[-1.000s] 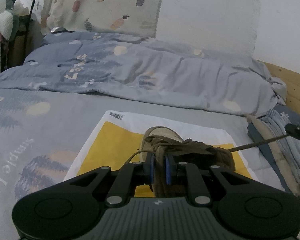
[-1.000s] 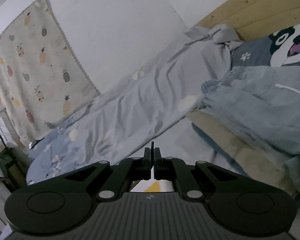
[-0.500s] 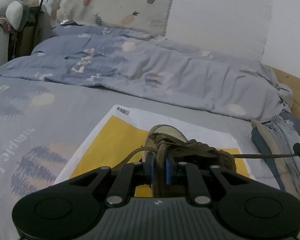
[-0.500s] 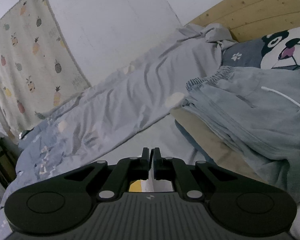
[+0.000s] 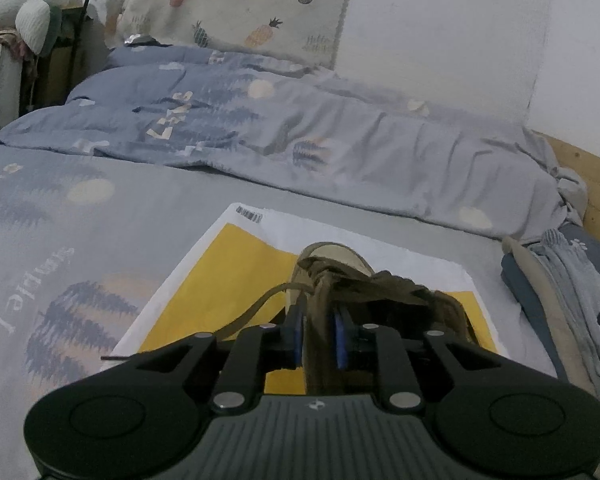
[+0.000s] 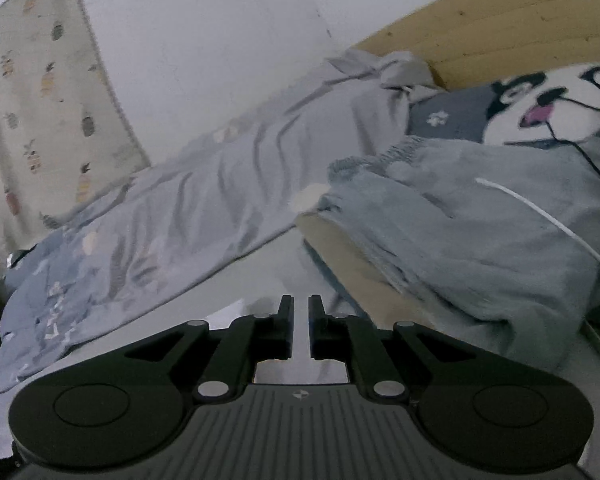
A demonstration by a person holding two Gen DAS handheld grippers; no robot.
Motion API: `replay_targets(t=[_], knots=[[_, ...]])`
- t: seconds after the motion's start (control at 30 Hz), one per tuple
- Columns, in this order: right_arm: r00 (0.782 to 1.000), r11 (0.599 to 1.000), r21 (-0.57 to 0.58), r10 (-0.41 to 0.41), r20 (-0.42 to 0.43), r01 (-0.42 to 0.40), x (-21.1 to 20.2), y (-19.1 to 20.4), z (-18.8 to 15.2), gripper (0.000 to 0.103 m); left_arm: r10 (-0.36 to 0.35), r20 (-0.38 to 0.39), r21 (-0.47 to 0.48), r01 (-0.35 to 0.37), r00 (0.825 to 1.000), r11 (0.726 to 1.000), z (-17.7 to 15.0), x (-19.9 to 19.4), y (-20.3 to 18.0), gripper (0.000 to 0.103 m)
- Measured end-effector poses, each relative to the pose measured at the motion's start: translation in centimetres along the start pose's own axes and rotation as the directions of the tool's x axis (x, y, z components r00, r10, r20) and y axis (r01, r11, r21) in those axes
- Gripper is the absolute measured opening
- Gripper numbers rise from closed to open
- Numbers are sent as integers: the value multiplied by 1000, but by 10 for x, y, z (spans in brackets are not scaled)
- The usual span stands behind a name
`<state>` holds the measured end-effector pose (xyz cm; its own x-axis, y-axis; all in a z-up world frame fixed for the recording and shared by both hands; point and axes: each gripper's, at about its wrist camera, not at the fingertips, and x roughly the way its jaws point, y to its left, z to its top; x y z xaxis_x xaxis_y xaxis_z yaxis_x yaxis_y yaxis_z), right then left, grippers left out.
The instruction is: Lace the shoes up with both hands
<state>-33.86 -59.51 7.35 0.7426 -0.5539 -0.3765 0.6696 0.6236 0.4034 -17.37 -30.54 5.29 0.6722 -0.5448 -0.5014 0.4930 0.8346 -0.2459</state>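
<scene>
In the left wrist view the left gripper (image 5: 319, 330) sits nearest, its blue-padded fingers (image 5: 297, 334) clamped on the brown upper of the shoe (image 5: 364, 280), whose toe points away toward 12 o'clock, while a loose lace (image 5: 256, 308) trails off toward 9 o'clock. The shoe rests on a yellow-and-white bag (image 5: 236, 264) on the bed (image 5: 80, 216), with a rumpled duvet (image 5: 300, 140) beyond. In the right wrist view the right gripper (image 6: 299, 320) holds nothing, fingers slightly apart, with folded grey clothes (image 6: 460, 232) at 2 o'clock.
</scene>
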Motion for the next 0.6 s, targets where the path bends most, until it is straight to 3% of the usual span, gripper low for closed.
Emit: replay_targets(t=[0.17, 0.23, 0.37, 0.6], knots=[[999, 999, -34, 37, -27, -38, -12, 5, -11, 6, -1, -11, 19, 1, 1000, 1000, -8, -7, -5, 20], [997, 996, -64, 59, -42, -62, -17, 13, -19, 6, -13, -9, 32, 13, 1000, 999, -11, -11, -7, 33], [992, 986, -125, 102, -74, -111, -27, 29, -35, 20, -24, -18, 67, 26, 1000, 997, -20, -17, -12, 35], [976, 954, -225, 172, -136, -200, -45, 58, -63, 29, -41, 14, 56, 40, 999, 998, -30, -41, -8, 37]])
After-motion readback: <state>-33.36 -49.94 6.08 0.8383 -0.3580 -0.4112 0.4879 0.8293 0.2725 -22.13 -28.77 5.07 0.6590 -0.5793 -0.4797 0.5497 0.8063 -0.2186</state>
